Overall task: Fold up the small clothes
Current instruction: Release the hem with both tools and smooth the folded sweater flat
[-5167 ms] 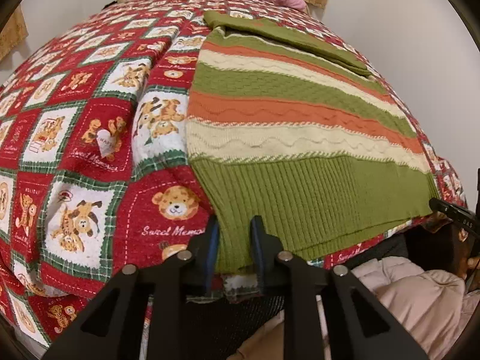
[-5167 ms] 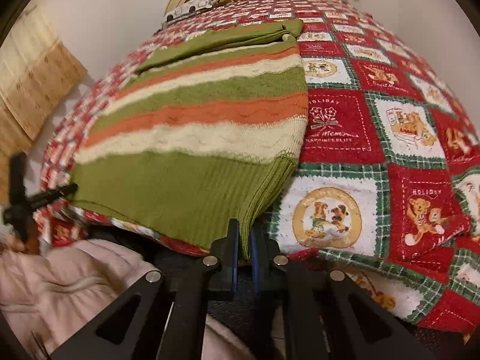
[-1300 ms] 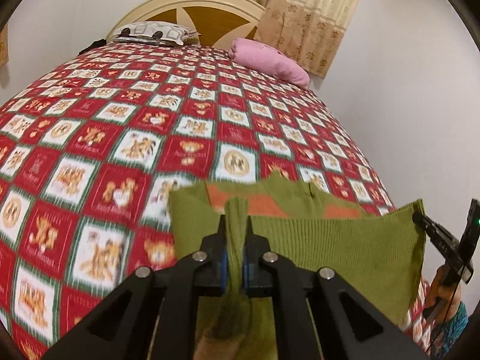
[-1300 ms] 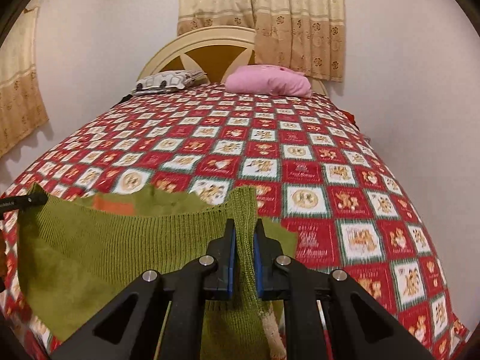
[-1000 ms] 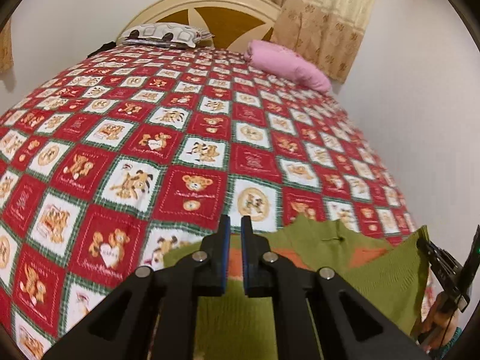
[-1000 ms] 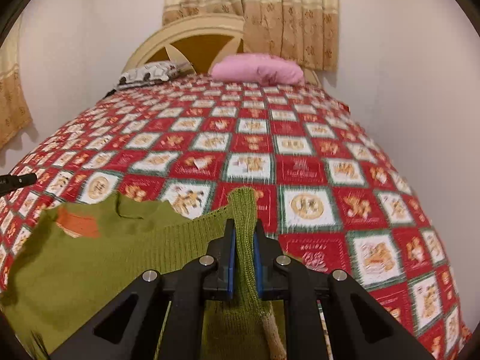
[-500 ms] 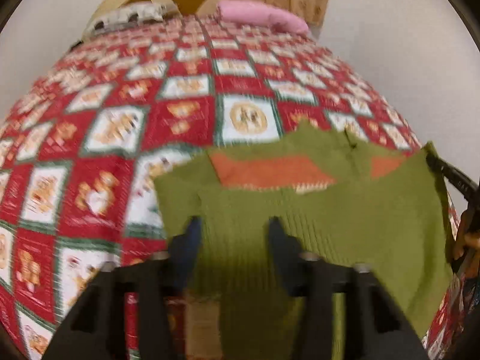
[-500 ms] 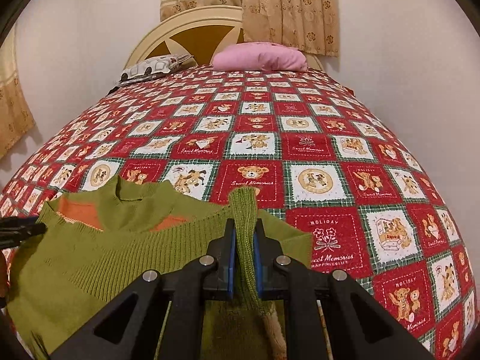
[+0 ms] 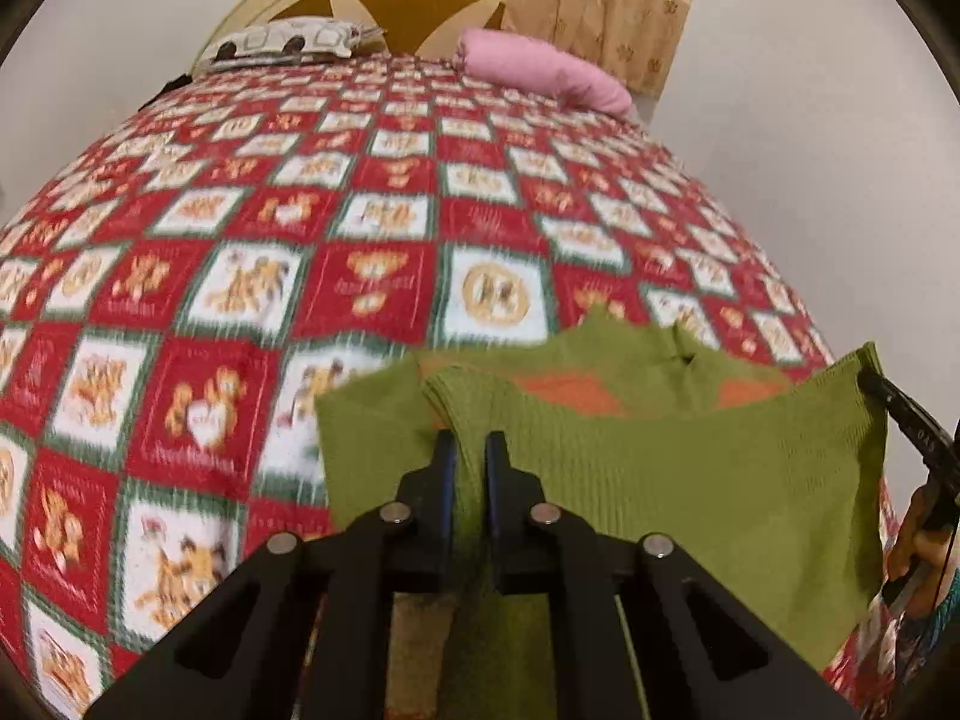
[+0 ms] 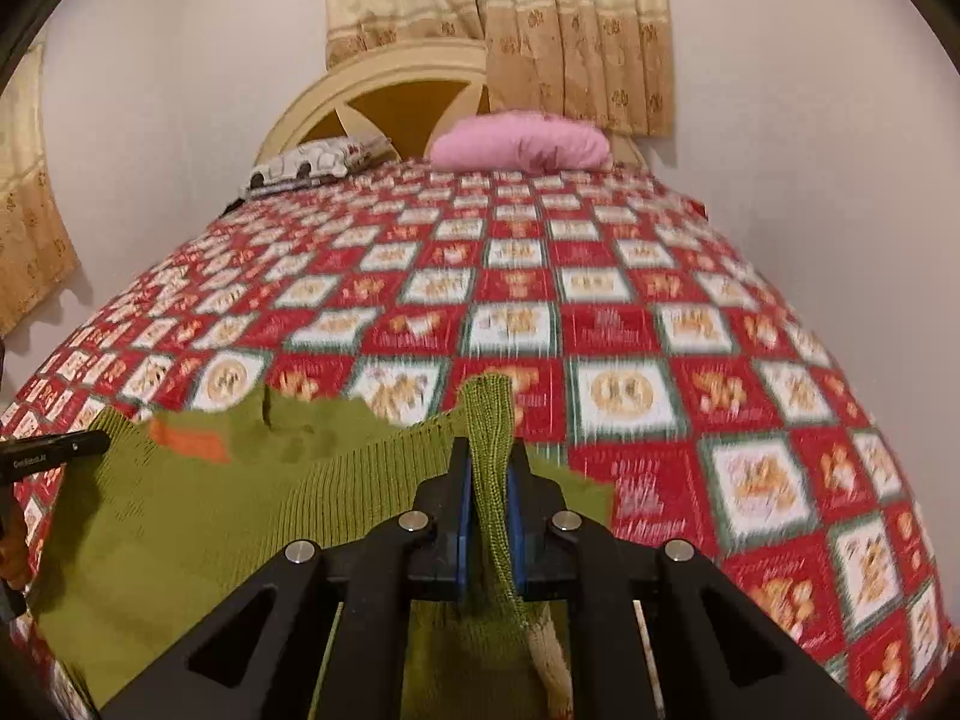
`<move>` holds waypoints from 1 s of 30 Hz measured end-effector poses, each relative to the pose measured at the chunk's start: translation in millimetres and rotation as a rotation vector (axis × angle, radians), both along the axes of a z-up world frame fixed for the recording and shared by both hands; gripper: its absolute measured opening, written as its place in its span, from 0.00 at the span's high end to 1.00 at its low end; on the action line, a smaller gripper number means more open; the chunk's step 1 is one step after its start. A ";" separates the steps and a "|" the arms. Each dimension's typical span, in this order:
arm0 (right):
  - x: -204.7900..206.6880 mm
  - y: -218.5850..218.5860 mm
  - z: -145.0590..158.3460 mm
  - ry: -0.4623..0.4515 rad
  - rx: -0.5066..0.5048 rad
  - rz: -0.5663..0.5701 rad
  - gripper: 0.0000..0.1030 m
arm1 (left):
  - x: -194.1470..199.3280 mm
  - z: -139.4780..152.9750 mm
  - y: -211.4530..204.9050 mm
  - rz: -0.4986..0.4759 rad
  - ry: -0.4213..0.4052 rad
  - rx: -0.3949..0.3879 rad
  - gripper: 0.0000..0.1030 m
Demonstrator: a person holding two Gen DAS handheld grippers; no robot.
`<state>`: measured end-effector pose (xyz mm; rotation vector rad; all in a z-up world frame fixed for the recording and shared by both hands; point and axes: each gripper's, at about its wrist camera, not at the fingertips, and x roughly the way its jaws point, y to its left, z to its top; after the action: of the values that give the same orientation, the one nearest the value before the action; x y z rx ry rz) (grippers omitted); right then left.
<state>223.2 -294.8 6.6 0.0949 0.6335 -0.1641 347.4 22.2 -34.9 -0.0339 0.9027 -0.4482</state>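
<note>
A knit sweater (image 9: pixel 690 480), green with orange stripes, hangs between my two grippers above the near edge of the bed. My left gripper (image 9: pixel 467 450) is shut on the left corner of its green ribbed hem. My right gripper (image 10: pixel 487 468) is shut on the right corner of the hem, which sticks up between the pads. The lifted hem (image 10: pixel 252 516) sags toward the sweater's upper part, where the collar and an orange stripe (image 10: pixel 192 441) show. The right gripper's tip shows at the right edge of the left wrist view (image 9: pixel 900 414).
The bed carries a red, white and green teddy-bear quilt (image 10: pixel 600 300). A pink pillow (image 10: pixel 522 147) and a patterned pillow (image 10: pixel 312 165) lie by the cream headboard (image 10: pixel 384 90). Curtains (image 10: pixel 510 24) hang behind. A white wall (image 10: pixel 810 150) runs along the bed's right side.
Both grippers hold the hem raised over the sweater's upper part. The left gripper looked open half a second ago and is now shut on the hem's left corner. Both views show motion blur.
</note>
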 end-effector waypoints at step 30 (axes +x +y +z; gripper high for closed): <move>-71.1 -66.4 -8.8 -0.014 0.168 -0.157 0.83 | -4.0 -12.7 2.6 0.228 -0.090 0.171 0.44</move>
<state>152.1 -361.1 -2.2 0.3080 0.6249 -0.2616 343.3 24.8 -47.6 0.0394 0.8347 -0.1579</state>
